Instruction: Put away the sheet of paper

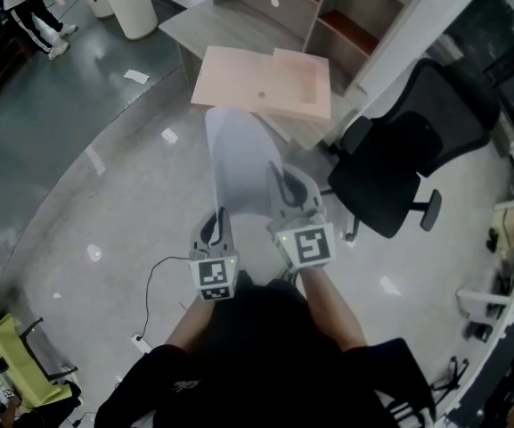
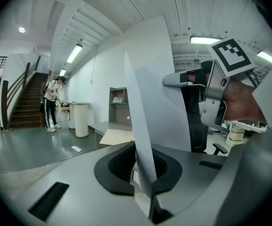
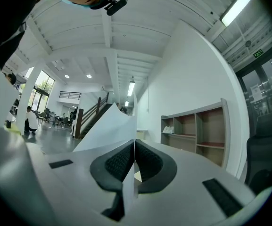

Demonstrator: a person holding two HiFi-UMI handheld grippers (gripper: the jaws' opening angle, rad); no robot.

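Observation:
A white sheet of paper (image 1: 239, 159) is held up in front of me by both grippers, curving away toward a desk. My left gripper (image 1: 214, 226) is shut on its near left edge, and the sheet (image 2: 150, 98) rises on edge from between the pads (image 2: 126, 166). My right gripper (image 1: 286, 187) is shut on the right edge; in its own view the paper (image 3: 108, 132) fans out to the left from the closed pads (image 3: 152, 166). The right gripper (image 2: 206, 91) also shows beyond the sheet in the left gripper view.
Ahead stands a grey desk (image 1: 190, 20) with a pale peach flat folder or board (image 1: 261, 80) on it, backed by an open shelf unit (image 1: 328, 3). A black office chair (image 1: 399, 159) is at the right. A white round bin (image 1: 130, 3) and a person (image 1: 29, 12) are far left.

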